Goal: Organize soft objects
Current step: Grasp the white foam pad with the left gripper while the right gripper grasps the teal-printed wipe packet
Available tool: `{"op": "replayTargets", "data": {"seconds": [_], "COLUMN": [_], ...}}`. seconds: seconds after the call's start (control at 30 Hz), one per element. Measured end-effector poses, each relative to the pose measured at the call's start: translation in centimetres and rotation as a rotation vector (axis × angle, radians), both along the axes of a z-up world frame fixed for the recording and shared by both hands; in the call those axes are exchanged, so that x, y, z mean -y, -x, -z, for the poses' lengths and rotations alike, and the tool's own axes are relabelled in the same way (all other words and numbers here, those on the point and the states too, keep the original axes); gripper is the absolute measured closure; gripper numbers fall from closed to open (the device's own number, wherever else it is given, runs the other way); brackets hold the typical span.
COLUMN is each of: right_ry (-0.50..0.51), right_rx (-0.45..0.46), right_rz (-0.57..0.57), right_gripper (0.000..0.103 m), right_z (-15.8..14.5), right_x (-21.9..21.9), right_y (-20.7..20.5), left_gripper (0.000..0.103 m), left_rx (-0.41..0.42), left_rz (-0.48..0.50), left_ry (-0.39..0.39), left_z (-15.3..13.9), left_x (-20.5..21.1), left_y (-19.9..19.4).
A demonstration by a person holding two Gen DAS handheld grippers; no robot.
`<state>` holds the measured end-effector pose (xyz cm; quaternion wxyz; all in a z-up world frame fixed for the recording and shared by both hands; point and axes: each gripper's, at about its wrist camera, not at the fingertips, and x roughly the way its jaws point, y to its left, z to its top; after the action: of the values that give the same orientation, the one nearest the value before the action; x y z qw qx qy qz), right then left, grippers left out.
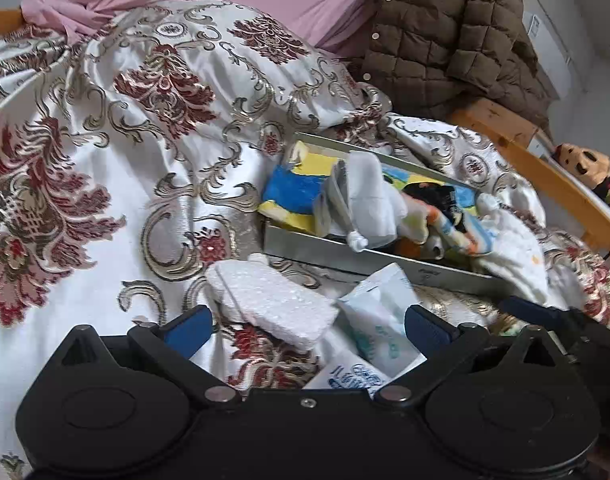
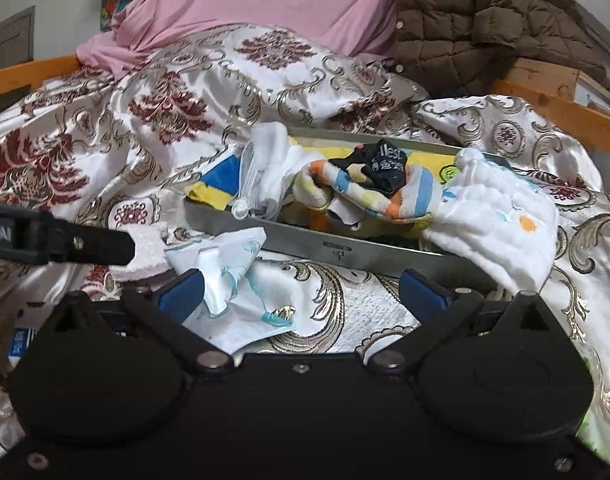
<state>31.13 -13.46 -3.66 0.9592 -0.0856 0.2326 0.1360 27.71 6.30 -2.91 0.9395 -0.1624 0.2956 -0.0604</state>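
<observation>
Jaws spread wide on both grippers, gripping nothing. Left gripper (image 1: pixel 307 322) hovering over a crumbly white foam block (image 1: pixel 273 304) and a crinkly tissue packet (image 1: pixel 379 330) lying on the satin bedspread (image 1: pixel 105 208), just before the metal tray (image 2: pixel 345 250) heaped with socks and cloths. Pinching the foam gently across its narrow sides, probably, avoiding crushing. Right gripper (image 2: pixel 301 292) waiting over the packet.

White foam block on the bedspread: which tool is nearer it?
Left. The left tool has the foam block between its open fingers; the right tool sits further right, over the tissue pack.
</observation>
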Motion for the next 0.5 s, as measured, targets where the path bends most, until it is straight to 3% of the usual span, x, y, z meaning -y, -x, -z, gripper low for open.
{"op": "replayTargets", "data": {"seconds": [0.27, 0.5], "right_ry": [0.019, 0.018], "right_rx": [-0.021, -0.065], "right_rz": [-0.055, -0.073], "right_gripper": [0.001, 0.001], "right_z": [-0.4, 0.2], "right_x": [-0.6, -1.0], "right_y": [-0.5, -1.3], "left_gripper": [0.005, 0.012], "left_rx": [-0.085, -0.148], "left_rz": [0.019, -0.016], "left_ry": [0.137, 0.203], "left_z": [0.5, 1.5], "left_x": [-0.5, -1.5], "left_y": [-0.9, -1.6]}}
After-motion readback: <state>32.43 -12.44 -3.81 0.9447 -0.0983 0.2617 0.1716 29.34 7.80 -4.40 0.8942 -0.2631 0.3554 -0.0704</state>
